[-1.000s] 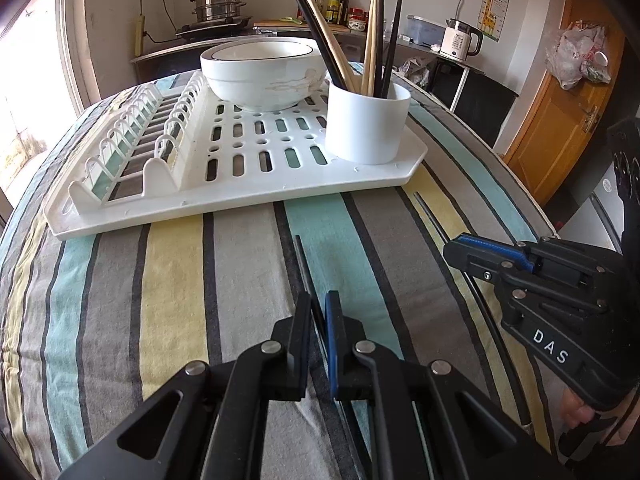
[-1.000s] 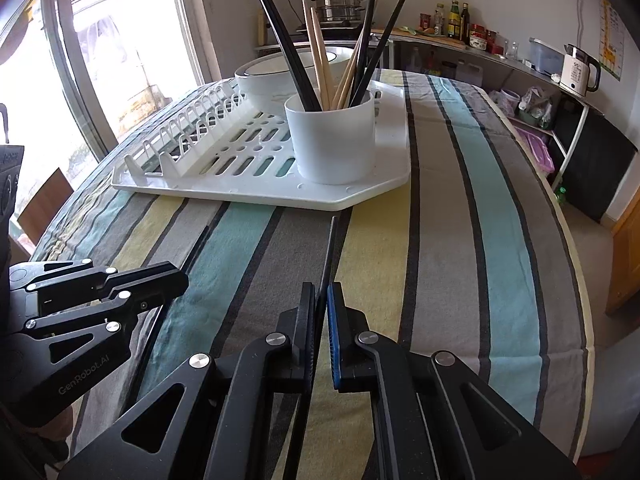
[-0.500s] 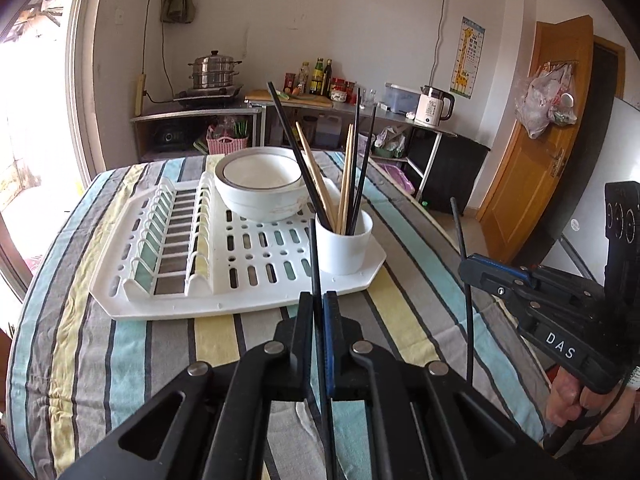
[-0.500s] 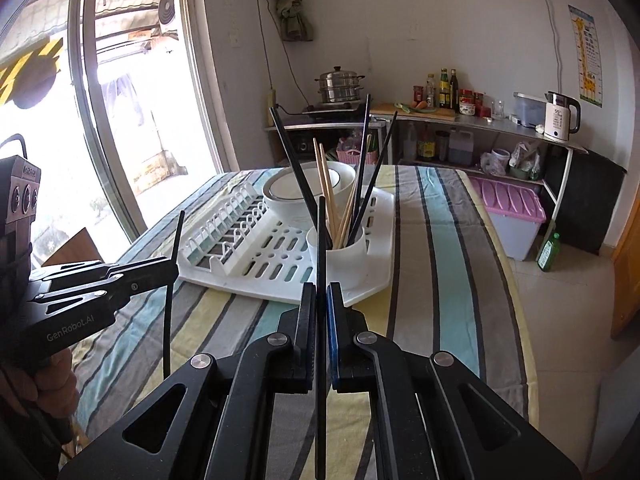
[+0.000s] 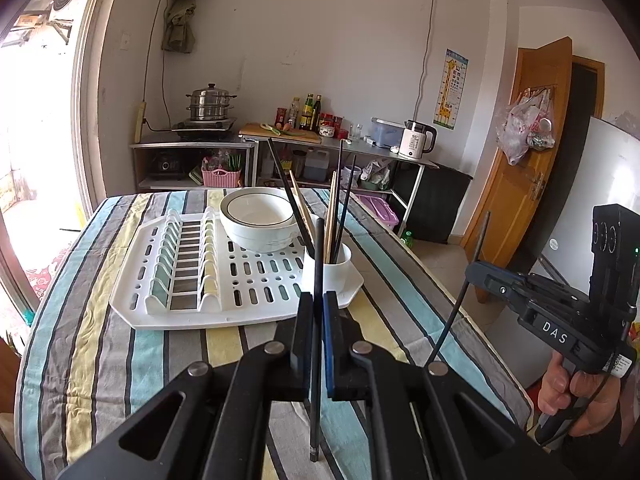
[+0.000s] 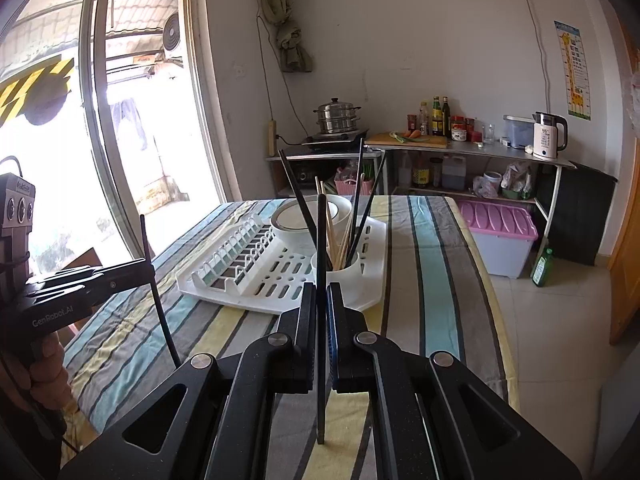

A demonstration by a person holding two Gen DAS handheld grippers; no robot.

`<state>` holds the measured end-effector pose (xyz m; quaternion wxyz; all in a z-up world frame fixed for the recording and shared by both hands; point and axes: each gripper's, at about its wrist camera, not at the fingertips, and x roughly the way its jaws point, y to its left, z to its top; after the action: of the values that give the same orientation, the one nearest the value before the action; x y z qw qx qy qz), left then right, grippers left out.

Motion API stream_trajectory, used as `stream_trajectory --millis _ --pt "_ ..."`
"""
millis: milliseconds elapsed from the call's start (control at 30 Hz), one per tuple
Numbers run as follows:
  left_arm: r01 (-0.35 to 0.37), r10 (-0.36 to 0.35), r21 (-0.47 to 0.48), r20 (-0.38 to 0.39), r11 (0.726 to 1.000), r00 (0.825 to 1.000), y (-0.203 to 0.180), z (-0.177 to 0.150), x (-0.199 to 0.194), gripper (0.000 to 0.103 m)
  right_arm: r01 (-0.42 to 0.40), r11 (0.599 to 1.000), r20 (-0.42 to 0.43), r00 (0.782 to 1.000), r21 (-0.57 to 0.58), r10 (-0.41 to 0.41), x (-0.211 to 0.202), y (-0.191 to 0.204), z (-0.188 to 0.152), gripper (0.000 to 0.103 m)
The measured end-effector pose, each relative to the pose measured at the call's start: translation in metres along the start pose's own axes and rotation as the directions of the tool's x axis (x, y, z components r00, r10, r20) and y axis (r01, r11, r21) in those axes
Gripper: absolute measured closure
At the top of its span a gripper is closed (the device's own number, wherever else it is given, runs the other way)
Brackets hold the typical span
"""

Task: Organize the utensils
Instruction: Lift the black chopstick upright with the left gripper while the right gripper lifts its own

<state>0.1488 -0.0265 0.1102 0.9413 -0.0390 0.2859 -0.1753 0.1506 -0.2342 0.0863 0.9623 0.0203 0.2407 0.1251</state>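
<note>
A home kitchen. Against the far wall a metal shelf [image 5: 192, 146] carries a steel steamer pot [image 5: 211, 102] on a burner, with sauce bottles [image 5: 311, 112], a cutting board [image 5: 280, 133] and a white electric kettle [image 5: 418, 140] to its right. Nearer, a table [image 5: 100, 360] under a striped cloth holds a white dish rack [image 5: 200, 320] with a bowl [image 5: 256, 220]. A wooden door [image 5: 520, 184] stands at the right.

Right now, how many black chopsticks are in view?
5 black chopsticks: three stand in the white cup on the rack, one clamped in the left tool, one in the right tool. Others possibly hidden.
</note>
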Motion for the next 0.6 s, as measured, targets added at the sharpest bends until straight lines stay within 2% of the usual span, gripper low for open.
stream_trajectory --millis 300,600 --pt "0.008 -0.008 0.002 0.004 1.000 1.000 -0.002 0.008 -0.001 0.098 0.008 1.000 0.028 1.000 0.004 -0.008 -0.009 0.000 0.006 0.098" --pt "0.013 -0.013 0.024 -0.003 1.000 1.000 -0.005 0.046 0.019 0.098 0.015 1.000 0.066 0.998 0.004 -0.015 -0.003 -0.005 0.033 0.098"
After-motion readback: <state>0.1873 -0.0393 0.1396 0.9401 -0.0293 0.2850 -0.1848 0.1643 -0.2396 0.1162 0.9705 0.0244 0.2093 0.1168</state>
